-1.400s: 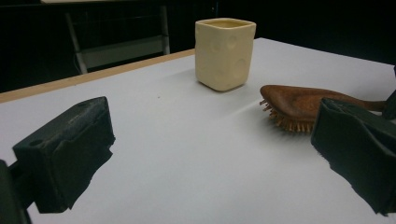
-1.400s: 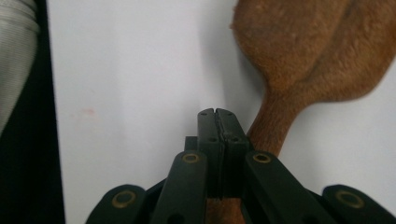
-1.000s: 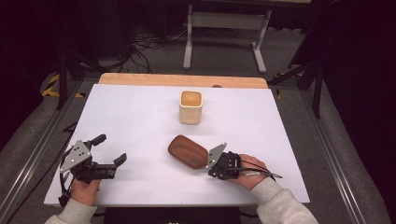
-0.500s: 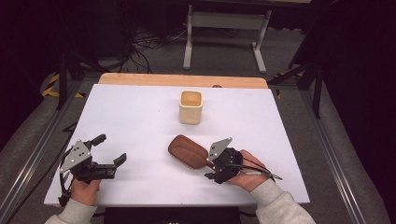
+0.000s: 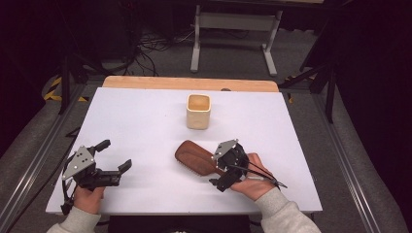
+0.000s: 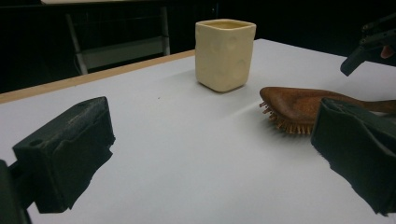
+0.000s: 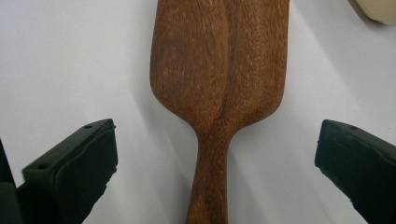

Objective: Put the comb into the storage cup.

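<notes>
Right gripper view puts the relation plainly: my right gripper [image 7: 215,172] has just been opening its jaws, which now stand wide on either side of the wooden hairbrush [image 7: 219,79] handle without touching it, so nothing is held. The brush lies bristles down on the white table [image 5: 136,121], its long axis running straight away from this gripper, handle nearest me and paddle beyond (toward the far left in the high view). My left gripper [image 5: 112,158] rests well apart at the near left, jaws spread and empty, so I judge the right hand is the one to act. Farther off stands the cream cup [image 5: 198,111].
</notes>
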`<act>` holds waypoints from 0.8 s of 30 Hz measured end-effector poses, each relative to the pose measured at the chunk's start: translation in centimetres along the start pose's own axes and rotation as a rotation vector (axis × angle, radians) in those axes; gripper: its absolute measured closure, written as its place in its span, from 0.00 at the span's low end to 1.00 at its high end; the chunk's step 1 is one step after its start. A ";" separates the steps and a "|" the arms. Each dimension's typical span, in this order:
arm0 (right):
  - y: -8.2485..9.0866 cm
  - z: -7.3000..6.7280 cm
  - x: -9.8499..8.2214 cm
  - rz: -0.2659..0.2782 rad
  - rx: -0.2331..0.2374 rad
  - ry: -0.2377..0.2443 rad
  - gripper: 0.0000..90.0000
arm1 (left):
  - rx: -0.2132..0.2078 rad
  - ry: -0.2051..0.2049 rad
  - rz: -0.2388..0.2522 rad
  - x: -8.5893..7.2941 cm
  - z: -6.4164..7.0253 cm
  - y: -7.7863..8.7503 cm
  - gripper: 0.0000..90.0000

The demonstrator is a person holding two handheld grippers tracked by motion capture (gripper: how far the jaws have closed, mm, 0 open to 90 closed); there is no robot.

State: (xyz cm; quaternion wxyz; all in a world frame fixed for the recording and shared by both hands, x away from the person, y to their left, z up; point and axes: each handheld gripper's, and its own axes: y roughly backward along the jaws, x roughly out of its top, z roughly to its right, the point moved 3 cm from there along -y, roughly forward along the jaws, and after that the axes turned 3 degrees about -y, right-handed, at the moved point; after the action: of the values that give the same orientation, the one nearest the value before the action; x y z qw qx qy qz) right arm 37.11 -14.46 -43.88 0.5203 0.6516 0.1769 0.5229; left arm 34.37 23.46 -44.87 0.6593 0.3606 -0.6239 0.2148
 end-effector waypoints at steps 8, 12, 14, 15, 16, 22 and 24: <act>-0.5 0.5 0.1 -0.033 -0.033 -0.032 0.00 | 0.007 -0.005 0.001 0.0 0.0 0.0 0.00; -1.2 0.7 0.1 -0.098 -0.035 -0.048 0.05 | 0.017 0.005 0.004 0.0 -0.2 0.2 0.00; -1.5 0.8 0.2 -0.129 -0.030 -0.052 0.06 | 0.007 0.003 0.003 0.0 -0.2 0.2 0.00; -1.5 0.8 0.2 -0.135 -0.037 -0.053 0.09 | 0.008 0.004 0.002 -0.1 -0.2 0.2 0.00; -1.7 0.8 0.3 -0.153 -0.030 -0.057 0.12 | 0.009 -0.001 0.004 -0.1 -0.2 0.1 0.00; -2.1 0.7 0.6 -0.188 0.006 -0.086 0.27 | 0.014 -0.003 0.007 0.0 -0.2 0.3 0.00; -2.3 0.7 0.6 -0.198 0.019 -0.099 0.31 | 0.016 -0.003 0.005 0.0 -0.2 0.3 0.00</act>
State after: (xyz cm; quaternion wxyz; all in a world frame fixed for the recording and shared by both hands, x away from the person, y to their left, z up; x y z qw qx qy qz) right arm 38.70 -13.46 -45.48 0.5713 0.6609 0.2194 0.4344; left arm 34.27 23.75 -44.83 0.6548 0.3647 -0.6241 0.2207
